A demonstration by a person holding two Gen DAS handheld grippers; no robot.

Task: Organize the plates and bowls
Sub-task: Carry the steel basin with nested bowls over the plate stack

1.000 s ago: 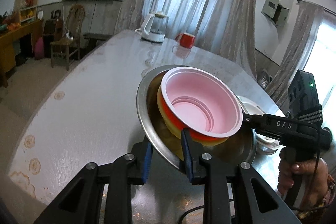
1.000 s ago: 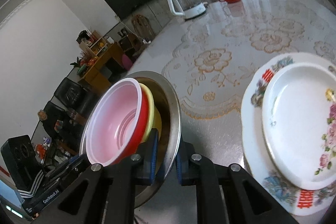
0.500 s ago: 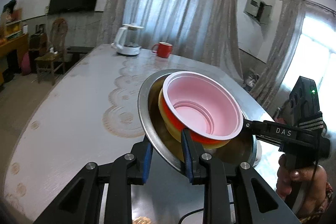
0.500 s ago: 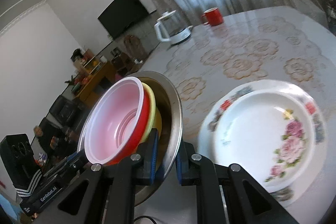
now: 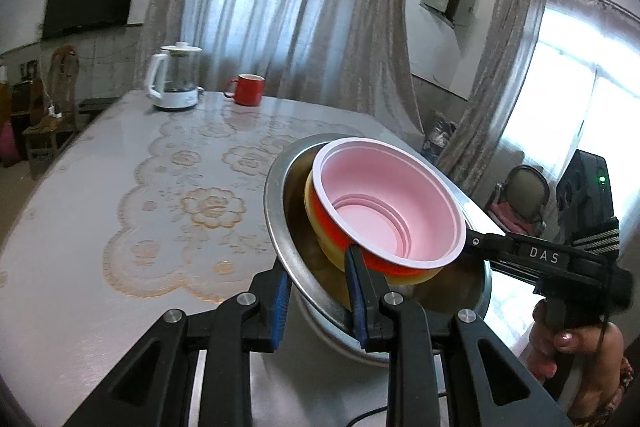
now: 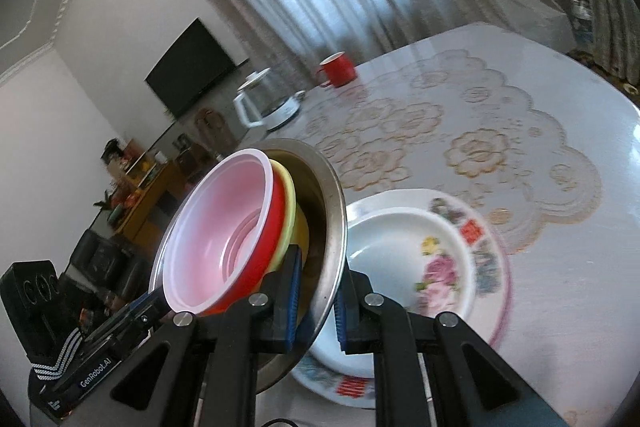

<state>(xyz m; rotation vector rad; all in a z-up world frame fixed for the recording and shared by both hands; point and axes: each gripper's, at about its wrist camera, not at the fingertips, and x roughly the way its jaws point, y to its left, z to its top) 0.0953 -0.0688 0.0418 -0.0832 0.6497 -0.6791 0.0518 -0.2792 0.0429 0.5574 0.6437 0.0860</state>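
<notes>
We're carrying the steel basin, nested pink bowl inside, left gripper and right gripper both clamped on its rim, just beside the floral plates. Next, probably: lower it level onto them.

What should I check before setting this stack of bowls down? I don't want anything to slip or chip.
1. Left gripper clamped on steel bowl rim: ok.
2. Right gripper clamped on the opposite rim: ok.
3. Pink bowl, red bowl and yellow bowl nested inside: ok.
4. Stack level: not ok, tilted in the right wrist view.
5. Floral plates below: ok as landing spot, but close to the steel rim.
6. Clearance underneath the bowl: cannot tell.
</notes>
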